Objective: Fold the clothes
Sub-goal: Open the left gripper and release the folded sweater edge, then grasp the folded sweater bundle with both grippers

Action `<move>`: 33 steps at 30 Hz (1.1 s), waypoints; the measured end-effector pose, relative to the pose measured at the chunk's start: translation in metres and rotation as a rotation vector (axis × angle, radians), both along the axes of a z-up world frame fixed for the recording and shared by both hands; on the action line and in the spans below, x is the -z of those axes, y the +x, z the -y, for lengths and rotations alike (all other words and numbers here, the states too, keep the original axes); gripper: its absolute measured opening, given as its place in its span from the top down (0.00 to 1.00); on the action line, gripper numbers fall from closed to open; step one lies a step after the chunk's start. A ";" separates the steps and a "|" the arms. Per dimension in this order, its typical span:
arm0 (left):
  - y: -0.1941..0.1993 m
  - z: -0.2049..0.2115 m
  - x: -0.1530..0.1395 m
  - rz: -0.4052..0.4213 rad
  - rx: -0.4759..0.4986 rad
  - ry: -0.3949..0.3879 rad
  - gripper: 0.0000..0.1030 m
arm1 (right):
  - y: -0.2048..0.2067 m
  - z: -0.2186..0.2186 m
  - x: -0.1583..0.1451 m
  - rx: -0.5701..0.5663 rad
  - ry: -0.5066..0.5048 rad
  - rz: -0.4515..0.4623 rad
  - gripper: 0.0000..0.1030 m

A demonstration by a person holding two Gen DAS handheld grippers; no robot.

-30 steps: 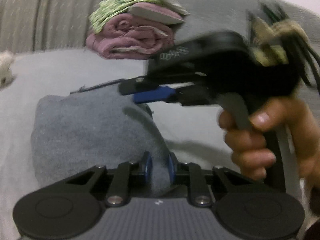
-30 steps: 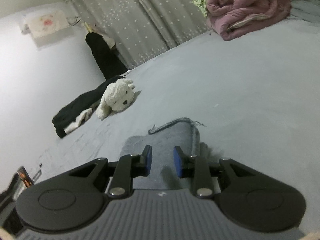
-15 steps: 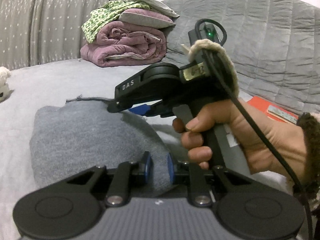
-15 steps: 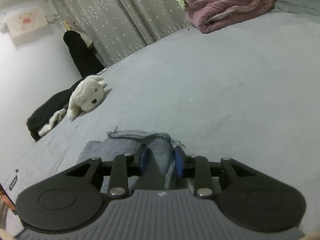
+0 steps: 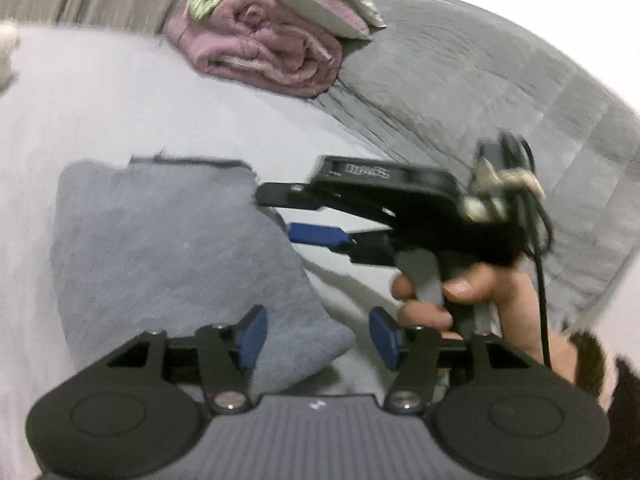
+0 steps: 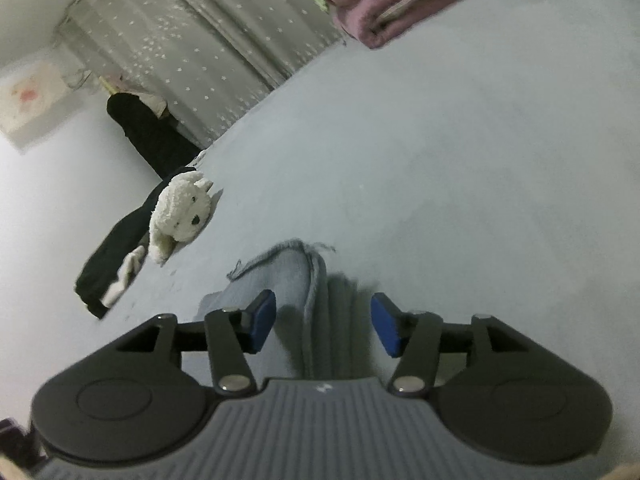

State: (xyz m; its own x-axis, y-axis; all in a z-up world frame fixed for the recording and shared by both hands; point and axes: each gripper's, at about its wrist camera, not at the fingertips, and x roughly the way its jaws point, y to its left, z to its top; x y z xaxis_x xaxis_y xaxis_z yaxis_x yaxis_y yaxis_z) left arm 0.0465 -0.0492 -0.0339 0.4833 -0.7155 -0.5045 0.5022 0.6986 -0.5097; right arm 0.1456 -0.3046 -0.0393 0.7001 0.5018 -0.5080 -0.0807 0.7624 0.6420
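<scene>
A folded grey garment (image 5: 160, 256) lies flat on the pale grey bed. My left gripper (image 5: 318, 338) is open, its blue pads astride the garment's near right corner, holding nothing. My right gripper (image 6: 324, 326) is open too, just above the garment's folded edge (image 6: 296, 280). In the left wrist view the right gripper (image 5: 280, 212) sits at the garment's far right edge, held by a hand.
A stack of folded pink and green bedding (image 5: 272, 44) sits at the back of the bed, also in the right wrist view (image 6: 392, 4). A grey quilt (image 5: 480, 100) lies at right. A white plush dog (image 6: 180, 212) and dark clothes (image 6: 116, 264) lie at left.
Both grippers were shut on the grey garment and have opened, letting it go. The garment now lies flat on the bed. Both grippers have drawn back a little.
</scene>
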 end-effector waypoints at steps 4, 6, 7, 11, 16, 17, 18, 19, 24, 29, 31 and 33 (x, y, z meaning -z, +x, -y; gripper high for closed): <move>0.007 -0.017 -0.003 -0.054 -0.043 -0.049 0.28 | -0.013 0.016 0.000 -0.005 0.101 -0.088 0.40; 0.011 -0.025 -0.005 -0.064 -0.076 -0.056 0.27 | -0.020 0.025 -0.001 -0.011 0.160 -0.120 0.39; 0.014 -0.030 -0.007 -0.068 -0.092 -0.058 0.26 | -0.023 0.029 -0.002 -0.016 0.185 -0.129 0.37; 0.030 -0.044 -0.011 -0.084 -0.126 -0.038 0.24 | -0.034 0.041 -0.002 -0.019 0.280 -0.238 0.30; 0.076 -0.062 -0.019 -0.075 -0.119 0.040 0.19 | -0.054 0.051 -0.004 -0.015 0.366 -0.379 0.30; 0.087 -0.061 -0.020 -0.070 -0.110 0.065 0.19 | -0.061 0.052 -0.006 -0.011 0.374 -0.385 0.30; 0.098 -0.059 -0.021 -0.063 -0.102 0.093 0.18 | -0.067 0.053 -0.007 -0.006 0.383 -0.390 0.30; 0.109 -0.056 -0.022 -0.051 -0.088 0.121 0.18 | -0.075 0.050 -0.007 0.004 0.393 -0.396 0.30; 0.165 -0.043 -0.016 -0.002 0.026 0.190 0.16 | -0.103 0.028 0.003 0.077 0.415 -0.432 0.30; 0.204 -0.026 -0.004 -0.029 0.170 0.192 0.16 | -0.117 0.009 0.014 0.188 0.441 -0.416 0.30; 0.215 -0.019 0.003 -0.050 0.223 0.217 0.16 | -0.122 0.006 0.015 0.224 0.451 -0.379 0.30; 0.228 -0.012 0.011 -0.088 0.268 0.236 0.16 | -0.127 0.002 0.015 0.259 0.460 -0.341 0.30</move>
State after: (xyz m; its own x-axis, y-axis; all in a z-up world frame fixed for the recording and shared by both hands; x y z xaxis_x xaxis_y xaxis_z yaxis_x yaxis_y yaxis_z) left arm 0.2745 -0.0368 -0.0449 0.2419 -0.6697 -0.7022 0.6449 0.6517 -0.3993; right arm 0.0182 -0.3065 -0.0547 0.6648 0.5579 -0.4968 0.3369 0.3698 0.8659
